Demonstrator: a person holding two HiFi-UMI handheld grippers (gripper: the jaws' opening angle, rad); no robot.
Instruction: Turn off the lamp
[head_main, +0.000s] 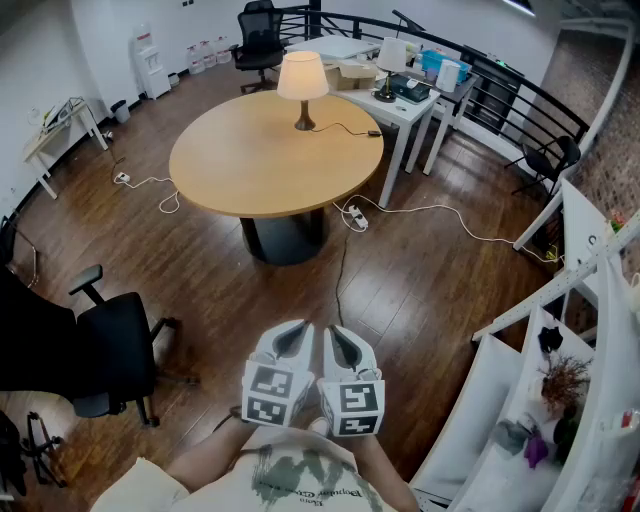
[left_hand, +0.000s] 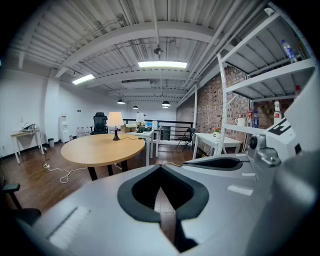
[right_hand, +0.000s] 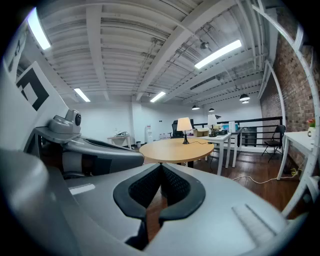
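Note:
The lamp (head_main: 302, 78), with a cream shade and a dark base, stands lit at the far side of the round wooden table (head_main: 240, 175). Its black cord (head_main: 345, 128) runs right across the tabletop to a small inline piece (head_main: 373, 132). In the gripper views the lamp (left_hand: 115, 121) (right_hand: 184, 125) is small and far away. My left gripper (head_main: 291, 338) and right gripper (head_main: 344, 344) are held side by side close to my body, over the wood floor and well short of the table. Both are shut with nothing between the pads (left_hand: 161, 172) (right_hand: 161, 170).
A black office chair (head_main: 110, 350) stands at my left. White shelving (head_main: 560, 300) with small items fills the right. Behind the table is a white desk (head_main: 405, 108) with a second lamp (head_main: 391, 55). A power strip (head_main: 356, 214) and cables lie on the floor by the table.

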